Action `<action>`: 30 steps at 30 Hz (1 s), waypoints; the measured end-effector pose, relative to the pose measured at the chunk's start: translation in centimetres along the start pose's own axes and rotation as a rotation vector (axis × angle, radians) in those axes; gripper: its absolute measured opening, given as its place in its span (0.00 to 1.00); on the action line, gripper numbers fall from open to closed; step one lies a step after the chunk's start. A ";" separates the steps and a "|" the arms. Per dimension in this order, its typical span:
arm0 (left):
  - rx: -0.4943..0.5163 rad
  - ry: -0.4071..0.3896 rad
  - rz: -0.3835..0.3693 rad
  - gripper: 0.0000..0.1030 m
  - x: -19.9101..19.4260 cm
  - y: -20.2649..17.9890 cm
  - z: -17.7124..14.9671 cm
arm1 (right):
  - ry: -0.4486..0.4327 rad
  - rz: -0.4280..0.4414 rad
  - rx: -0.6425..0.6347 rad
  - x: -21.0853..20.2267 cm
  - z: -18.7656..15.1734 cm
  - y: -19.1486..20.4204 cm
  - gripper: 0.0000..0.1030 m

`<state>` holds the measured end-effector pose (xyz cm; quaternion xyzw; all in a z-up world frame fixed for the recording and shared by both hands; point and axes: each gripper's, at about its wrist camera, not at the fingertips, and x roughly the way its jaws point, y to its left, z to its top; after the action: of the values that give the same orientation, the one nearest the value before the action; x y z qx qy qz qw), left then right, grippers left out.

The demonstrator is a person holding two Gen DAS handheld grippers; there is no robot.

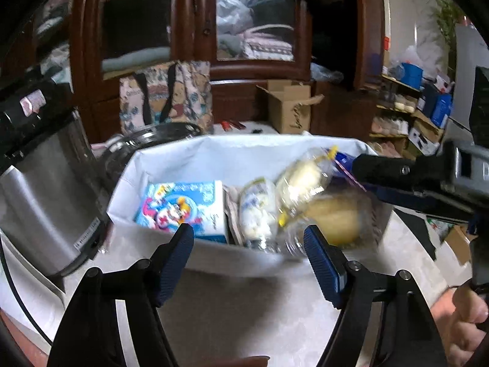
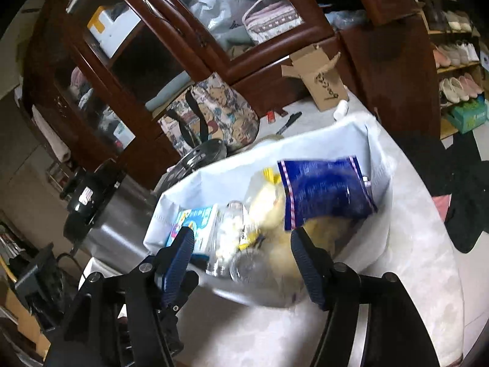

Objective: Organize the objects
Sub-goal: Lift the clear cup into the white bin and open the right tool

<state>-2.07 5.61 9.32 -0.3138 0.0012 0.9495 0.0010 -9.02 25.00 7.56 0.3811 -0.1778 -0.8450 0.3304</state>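
A: What's in the white fabric-lined storage bin (image 1: pixel 214 159)?

B: At its left end a light-blue cartoon-printed carton (image 1: pixel 183 208). Beside it a clear plastic packet of pale round pieces (image 1: pixel 256 211), then a blurred clear packet of yellowish food with yellow clips (image 1: pixel 305 180). At the right end, on top, a dark-blue foil pouch with a pink striped edge (image 2: pixel 324 189).

A: Anything you can't make out?

B: The yellow lump (image 1: pixel 336 217) under the pouch is smeared. In the left wrist view the pouch is mostly hidden behind the right gripper (image 2: pixel 241 244). Left of the bin stands a silver metal cooker (image 1: pixel 45 208), cut off.

A: And the fingers?

B: The left gripper (image 1: pixel 249 241) stands apart over the bin's near wall, nothing between. The right one also gapes, empty, with the pouch just beyond its right fingertip (image 2: pixel 301 238), not touching.
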 end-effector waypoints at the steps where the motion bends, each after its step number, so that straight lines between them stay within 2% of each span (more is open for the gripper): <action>1: -0.002 0.019 -0.011 0.72 0.3 0.0 0.0 | 0.001 -0.015 -0.007 -0.1 -0.4 0.0 0.64; 4: -0.002 0.071 -0.029 0.72 0.8 -0.2 -0.2 | 0.002 -0.085 -0.031 -0.4 -1.6 -0.1 0.64; 6: 0.012 0.091 -0.034 0.72 1.0 -0.5 -0.4 | 0.045 -0.126 -0.039 -0.1 -2.5 -0.5 0.67; 10: 0.009 0.119 -0.042 0.72 1.4 -1.0 -0.6 | 0.141 -0.084 -0.015 0.6 -4.1 -1.8 0.67; 13: 0.002 0.137 -0.057 0.72 1.5 -1.1 -0.7 | 0.117 -0.103 -0.032 -0.1 -4.2 -1.9 0.67; 17: 0.013 0.150 -0.019 0.72 1.8 -1.3 -1.0 | 0.094 -0.138 -0.054 -0.4 -4.3 -1.7 0.67; 20: 0.008 0.181 -0.042 0.71 2.1 -1.3 -1.3 | 0.111 -0.150 -0.081 0.1 -4.5 -1.2 0.67; 23: -0.003 0.212 -0.061 0.68 2.3 -1.2 -1.6 | 0.106 -0.206 -0.135 0.5 -5.0 -0.3 0.67; 26: 0.007 0.220 -0.041 0.67 2.4 -1.2 -1.9 | 0.088 -0.258 -0.191 0.7 -5.4 0.4 0.67; 30: 0.023 0.228 -0.018 0.65 2.5 -1.4 -2.2 | 0.099 -0.268 -0.224 1.0 -5.6 0.8 0.67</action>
<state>-2.80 6.98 6.06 -0.4196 0.0094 0.9076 0.0130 -4.93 23.43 3.81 0.4032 -0.0139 -0.8762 0.2634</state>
